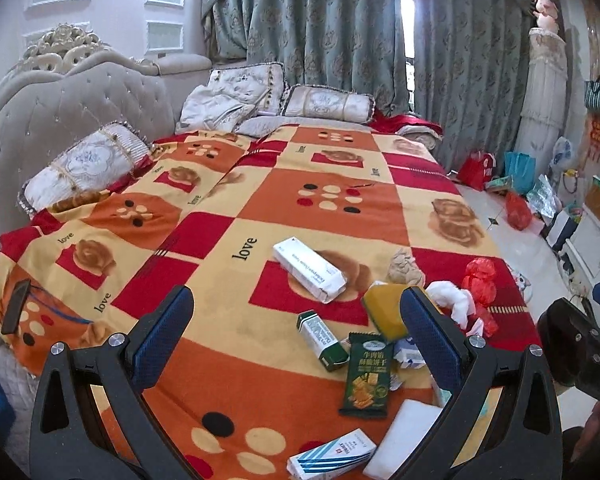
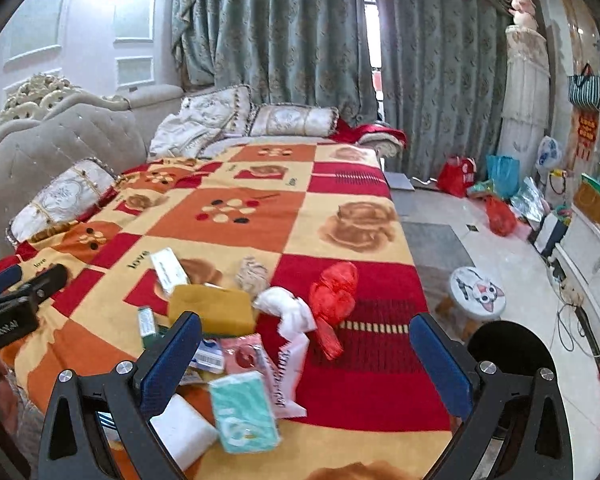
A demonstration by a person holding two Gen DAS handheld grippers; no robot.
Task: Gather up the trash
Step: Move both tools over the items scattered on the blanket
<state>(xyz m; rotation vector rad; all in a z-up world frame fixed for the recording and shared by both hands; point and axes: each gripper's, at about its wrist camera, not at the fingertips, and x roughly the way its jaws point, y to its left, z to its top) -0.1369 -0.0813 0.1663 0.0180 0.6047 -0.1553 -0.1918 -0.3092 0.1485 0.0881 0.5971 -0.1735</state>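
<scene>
Above the bed (image 1: 340, 152) we hold the left hand-held gripper (image 1: 296, 344) and right hand-held gripper (image 2: 306, 364) released, empty; trash (image 2: 244, 412) lies scattered near the foot; we judge collecting has barely begun; next, we should lower onto one wrapper.

The word "love" was printed in black several times on the red, orange and cream patchwork bed blanket (image 1: 236, 216). "GenRobot.AI" stood in white on the black gripper body (image 2: 4, 320) at the right camera's left edge. Print elsewhere was too small to read.
</scene>
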